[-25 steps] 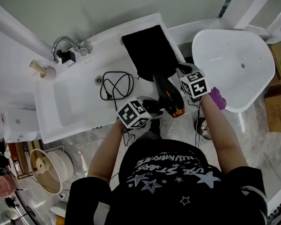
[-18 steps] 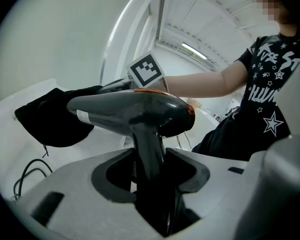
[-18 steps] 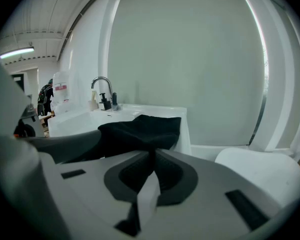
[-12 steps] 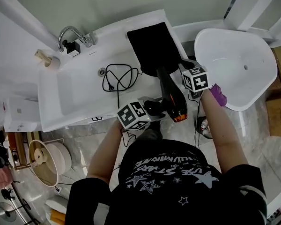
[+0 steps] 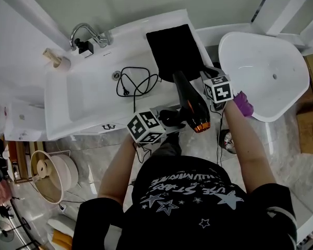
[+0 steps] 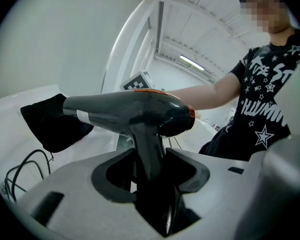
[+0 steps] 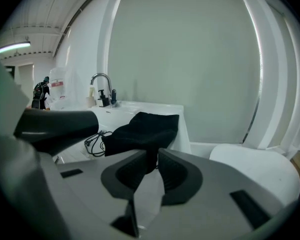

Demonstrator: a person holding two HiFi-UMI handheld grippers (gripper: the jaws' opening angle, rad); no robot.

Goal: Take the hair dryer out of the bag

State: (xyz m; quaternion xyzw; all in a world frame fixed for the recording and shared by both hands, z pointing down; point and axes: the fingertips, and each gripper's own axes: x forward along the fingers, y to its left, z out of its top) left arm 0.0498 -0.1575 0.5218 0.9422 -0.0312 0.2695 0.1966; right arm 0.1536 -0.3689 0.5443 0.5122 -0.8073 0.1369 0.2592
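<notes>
1. Nearest us, our left gripper (image 6: 150,156) clamps the hair dryer (image 5: 190,104) by its handle (nozzle pointing toward the bag).
2. Our right gripper (image 7: 151,159) has just been opening; its jaws stand slightly apart, pinching nothing.
3. Beyond, the black bag (image 5: 176,51) lies on the white counter (image 5: 88,105), with the cord (image 5: 135,85) beside it.

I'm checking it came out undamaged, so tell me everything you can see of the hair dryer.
The hair dryer is glossy dark grey, plastic-looking, with an orange ring at its rear and a small white label on the barrel. It is held in the air by its handle, which is clamped in the left claw. Its nozzle points toward the black bag but sits clear of it. A black cord lies coiled on the white sink top; where it joins the dryer is hidden.
</notes>
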